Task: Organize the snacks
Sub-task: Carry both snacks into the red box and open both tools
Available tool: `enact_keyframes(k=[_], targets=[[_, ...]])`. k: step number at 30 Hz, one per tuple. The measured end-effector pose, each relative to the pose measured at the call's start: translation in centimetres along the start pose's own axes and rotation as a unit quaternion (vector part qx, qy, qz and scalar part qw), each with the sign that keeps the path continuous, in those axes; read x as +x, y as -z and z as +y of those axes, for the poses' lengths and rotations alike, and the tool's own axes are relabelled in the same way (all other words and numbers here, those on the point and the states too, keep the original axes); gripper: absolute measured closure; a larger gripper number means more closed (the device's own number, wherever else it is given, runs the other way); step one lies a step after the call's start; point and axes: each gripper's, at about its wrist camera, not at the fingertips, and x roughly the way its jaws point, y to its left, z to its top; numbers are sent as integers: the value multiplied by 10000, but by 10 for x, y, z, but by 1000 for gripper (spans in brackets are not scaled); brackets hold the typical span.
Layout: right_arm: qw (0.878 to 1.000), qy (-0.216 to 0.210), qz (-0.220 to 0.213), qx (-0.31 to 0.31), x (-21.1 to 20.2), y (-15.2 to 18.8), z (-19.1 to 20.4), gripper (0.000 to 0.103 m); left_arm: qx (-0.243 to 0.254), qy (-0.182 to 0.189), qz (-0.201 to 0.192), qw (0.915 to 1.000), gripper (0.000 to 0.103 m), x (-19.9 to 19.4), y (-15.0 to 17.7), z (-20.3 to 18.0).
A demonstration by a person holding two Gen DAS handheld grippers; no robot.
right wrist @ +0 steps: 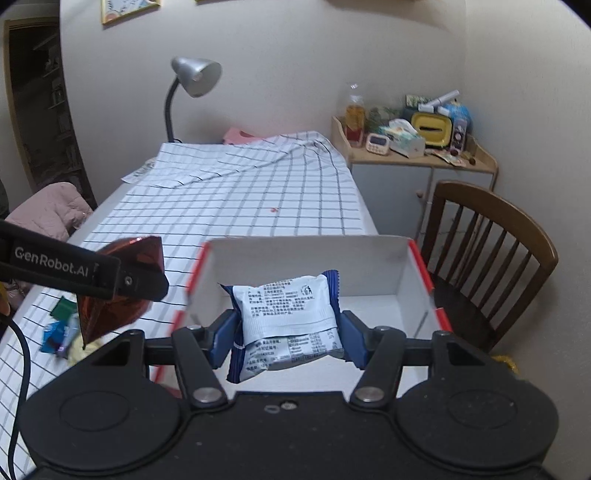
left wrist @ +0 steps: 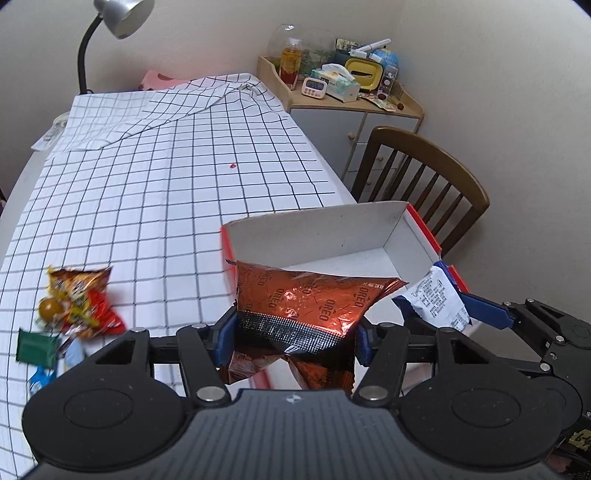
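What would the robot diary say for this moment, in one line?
left gripper: shut on Oreo packet | right gripper: shut on white-blue packet | both over open box | loose snacks left on table

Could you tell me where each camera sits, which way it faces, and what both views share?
Left wrist: on the left gripper, facing along its fingers over the box; it grips the Oreo packet, and the right gripper shows.
Right wrist: on the right gripper, facing into the box; it grips the white packet, and the left gripper shows.
Shared: box, checked tablecloth, lamp, chair.
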Motion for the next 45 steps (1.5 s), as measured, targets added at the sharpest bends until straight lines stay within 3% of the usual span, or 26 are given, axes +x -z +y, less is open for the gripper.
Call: enact_keyframes(k=[9, 23, 34, 45], targets=[[9990, -14, 437, -37, 41, 0, -43, 44, 150, -329, 195, 9992, 43, 59, -18, -34], [9905, -277, 1250, -497, 95, 8, -50, 44, 293, -725, 958, 9923, 43, 139, -10, -48], [9781, -464, 1908, -694, 121, 15, -49, 44, 596, -850, 1503, 9832, 43, 173, -4, -61], [9769, -540, 1927, -752, 123, 16, -49, 35, 420, -767, 1740, 9809, 41, 183, -4, -56]])
